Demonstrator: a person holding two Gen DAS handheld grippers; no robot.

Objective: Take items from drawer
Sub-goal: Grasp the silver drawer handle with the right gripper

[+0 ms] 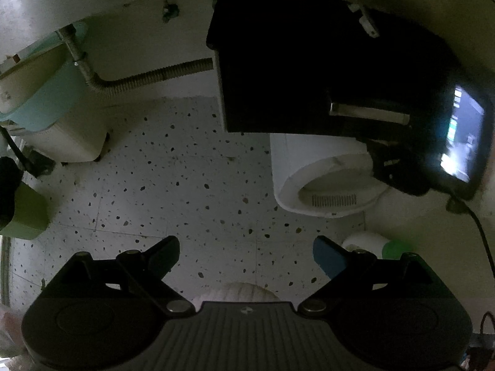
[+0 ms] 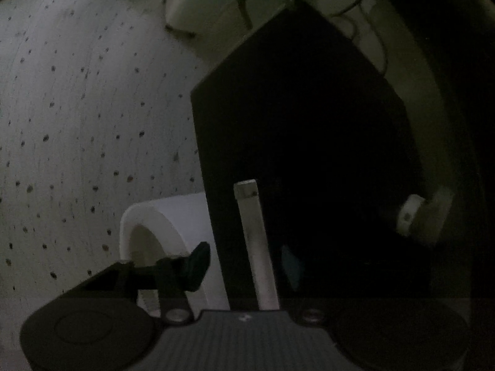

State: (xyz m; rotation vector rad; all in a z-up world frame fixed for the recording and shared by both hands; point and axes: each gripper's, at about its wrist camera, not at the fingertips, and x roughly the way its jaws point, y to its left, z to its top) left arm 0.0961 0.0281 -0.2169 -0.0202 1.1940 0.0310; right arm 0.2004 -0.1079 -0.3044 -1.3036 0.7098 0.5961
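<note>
Drawer [image 2: 309, 160] front, dark with a metal bar handle [image 2: 256, 247], fills the right wrist view, and we judge it closed, so no item is out yet. Our right hand-held gripper [image 2: 247, 266] has its fingers spread to either side of the handle, not clenched on it. Our left hand-held gripper [image 1: 247, 255] hangs released and empty over the speckled floor [image 1: 173, 185], apart from the drawer. Opening and taking items are both left.
</note>
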